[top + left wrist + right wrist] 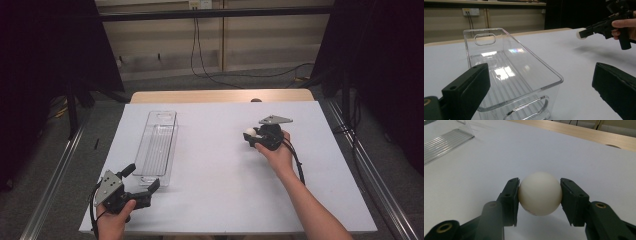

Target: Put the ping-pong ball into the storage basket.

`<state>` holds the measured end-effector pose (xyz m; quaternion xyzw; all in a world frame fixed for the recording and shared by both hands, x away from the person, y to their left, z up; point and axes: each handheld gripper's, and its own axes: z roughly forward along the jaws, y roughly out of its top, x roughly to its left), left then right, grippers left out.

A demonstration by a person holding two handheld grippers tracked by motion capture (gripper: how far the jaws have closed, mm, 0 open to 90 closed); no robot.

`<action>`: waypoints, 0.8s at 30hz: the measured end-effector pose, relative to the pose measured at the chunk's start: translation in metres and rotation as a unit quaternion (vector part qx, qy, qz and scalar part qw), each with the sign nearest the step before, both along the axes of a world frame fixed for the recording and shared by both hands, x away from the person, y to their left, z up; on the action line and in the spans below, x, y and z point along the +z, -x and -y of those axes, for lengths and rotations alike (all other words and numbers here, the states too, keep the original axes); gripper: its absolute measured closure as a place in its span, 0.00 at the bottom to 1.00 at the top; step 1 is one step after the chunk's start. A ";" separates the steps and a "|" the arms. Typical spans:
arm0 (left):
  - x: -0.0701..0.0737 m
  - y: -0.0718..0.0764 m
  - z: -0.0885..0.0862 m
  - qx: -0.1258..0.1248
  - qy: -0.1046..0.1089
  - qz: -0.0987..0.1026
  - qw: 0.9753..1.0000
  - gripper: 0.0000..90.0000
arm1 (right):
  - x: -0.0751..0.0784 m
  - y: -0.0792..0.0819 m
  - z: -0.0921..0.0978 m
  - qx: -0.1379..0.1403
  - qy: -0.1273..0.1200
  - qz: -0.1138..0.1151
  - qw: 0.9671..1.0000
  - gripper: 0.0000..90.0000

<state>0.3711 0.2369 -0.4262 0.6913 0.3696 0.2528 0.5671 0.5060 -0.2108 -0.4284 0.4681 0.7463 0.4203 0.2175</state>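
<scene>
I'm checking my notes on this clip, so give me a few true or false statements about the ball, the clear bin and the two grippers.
1. The right gripper is shut on the white ball. True.
2. The ball lies inside the clear bin. False: it is held away from the bin, which has nothing in it.
3. The left gripper is open. True.
4. The left gripper clamps the bin's rim. False: its jaws hold nothing, near the bin's near end.
</scene>
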 end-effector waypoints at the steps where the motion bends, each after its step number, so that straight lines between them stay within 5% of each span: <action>1: 0.000 0.000 0.000 0.000 0.000 0.000 1.000 0.02 | 0.000 0.000 0.000 0.000 0.000 0.000 1.000 0.57; 24: 0.000 -0.001 -0.001 0.002 -0.003 -0.001 1.000 0.02 | 0.009 0.001 -0.019 0.024 -0.003 0.005 1.000 0.57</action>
